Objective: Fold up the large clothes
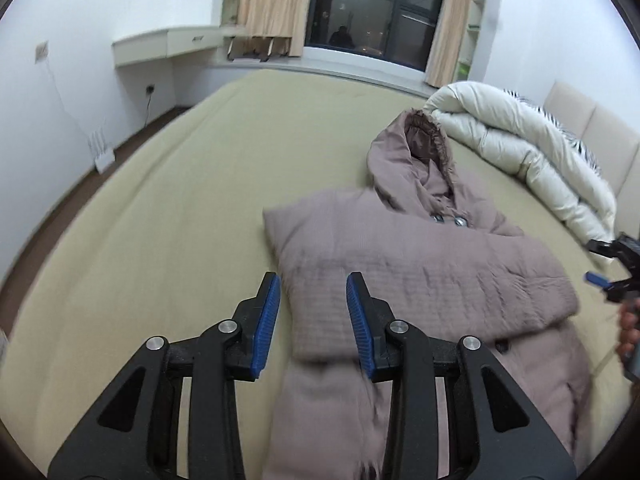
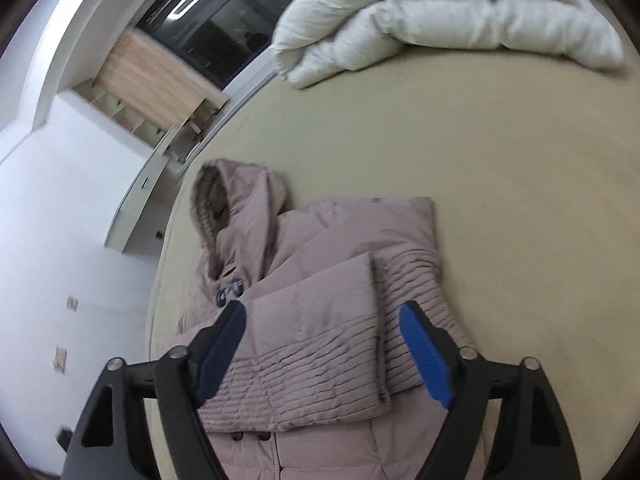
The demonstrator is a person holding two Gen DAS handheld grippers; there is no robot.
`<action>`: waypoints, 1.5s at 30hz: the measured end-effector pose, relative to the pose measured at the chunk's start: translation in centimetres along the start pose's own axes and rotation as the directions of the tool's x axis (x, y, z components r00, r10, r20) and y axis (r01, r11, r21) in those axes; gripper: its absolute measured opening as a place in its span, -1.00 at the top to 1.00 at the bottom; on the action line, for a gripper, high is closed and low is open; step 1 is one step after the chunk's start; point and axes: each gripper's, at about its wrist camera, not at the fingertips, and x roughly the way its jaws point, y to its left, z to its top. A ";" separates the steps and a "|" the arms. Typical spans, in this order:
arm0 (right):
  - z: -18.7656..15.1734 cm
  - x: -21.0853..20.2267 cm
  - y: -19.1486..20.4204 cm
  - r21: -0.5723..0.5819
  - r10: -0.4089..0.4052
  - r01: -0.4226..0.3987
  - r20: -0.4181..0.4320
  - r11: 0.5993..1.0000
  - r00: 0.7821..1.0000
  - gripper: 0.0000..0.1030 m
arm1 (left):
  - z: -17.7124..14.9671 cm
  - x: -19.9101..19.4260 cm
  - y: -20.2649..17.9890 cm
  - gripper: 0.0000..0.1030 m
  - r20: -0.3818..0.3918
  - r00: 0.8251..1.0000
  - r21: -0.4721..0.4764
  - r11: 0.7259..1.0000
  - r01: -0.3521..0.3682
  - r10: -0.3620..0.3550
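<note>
Left wrist view: the mauve padded coat (image 1: pixel 420 264) lies on the bed (image 1: pixel 180 208), sleeves crossed over its chest. Both left tongs (image 1: pixel 314 320) and right tongs (image 2: pixel 324 344) hover spread apart, gripping nothing. Puffy sleeves may spring open unless pinned.

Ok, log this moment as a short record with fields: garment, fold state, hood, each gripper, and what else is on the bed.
garment: mauve padded coat lying on the bed
fold state: both sleeves folded across the chest
hood: flat on the bed, not folded in
left gripper: jaws open, nothing held, above the coat
right gripper: jaws open, nothing held, above the coat
also on bed: cream duvet, bundled
</note>
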 end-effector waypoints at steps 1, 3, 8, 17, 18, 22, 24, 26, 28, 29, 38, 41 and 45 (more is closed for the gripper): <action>-0.5 0.3 1.9 -0.087 -0.033 0.032 -0.009 0.996 0.999 -0.17 | 1.3 1.9 -0.5 0.35 -0.018 1.000 0.022 1.000 0.002 -0.002; -1.7 1.7 4.8 -0.234 -0.085 0.079 -0.015 0.969 0.996 0.01 | 2.9 4.8 -1.2 0.35 -0.049 0.998 0.068 0.997 -0.022 0.025; -4.1 7.3 6.2 -0.390 -0.212 0.171 -0.066 0.905 0.975 0.11 | 1.6 12.6 -1.4 0.35 -0.201 0.976 0.129 0.990 -0.060 0.085; -5.8 8.7 6.3 -0.501 -0.312 0.265 -0.010 0.824 0.950 0.13 | 1.3 12.0 -0.6 0.36 -0.171 0.983 0.106 0.993 -0.051 0.069; -5.1 7.7 6.6 -0.470 -0.279 0.247 0.001 0.848 0.960 0.13 | 1.4 10.7 -0.7 0.36 -0.132 0.989 0.099 0.994 -0.054 0.067; -4.1 7.4 10.3 -0.498 -0.214 0.227 0.084 0.837 0.973 0.13 | 2.9 8.6 -2.4 0.36 -0.048 0.997 0.130 0.990 -0.051 0.057; -4.1 8.6 11.4 -0.521 -0.207 0.213 0.071 0.827 0.976 0.13 | 3.1 9.6 -3.6 0.36 -0.049 0.997 0.158 0.986 -0.051 0.060; -4.4 10.9 11.3 -0.539 -0.226 0.205 0.027 0.817 0.974 -0.10 | 2.7 11.4 -4.3 0.36 -0.098 0.993 0.177 0.983 -0.054 0.072; -5.4 13.9 9.9 -0.538 -0.266 0.190 -0.065 0.821 0.962 -0.23 | 1.4 13.9 -4.5 0.35 -0.177 0.982 0.181 0.983 -0.035 0.067; -6.0 14.4 9.3 -0.540 -0.253 0.185 -0.053 0.821 0.966 -0.24 | 1.0 14.0 -4.4 0.34 -0.167 0.984 0.181 0.983 -0.034 0.065; -5.8 13.9 9.5 -0.544 -0.248 0.173 -0.065 0.821 0.967 -0.23 | 2.5 13.9 -3.5 0.34 -0.186 0.982 0.094 0.996 -0.006 0.024; -2.6 11.5 9.5 -0.445 -0.127 0.092 -0.050 0.891 0.991 -0.46 | 5.6 11.9 -3.4 0.14 -0.096 0.995 0.057 0.998 -0.011 0.016; 2.2 11.0 9.6 -0.382 -0.087 0.094 0.035 0.920 0.996 -0.84 | 11.7 14.1 -4.8 -0.34 -0.093 0.993 0.001 0.998 0.069 -0.069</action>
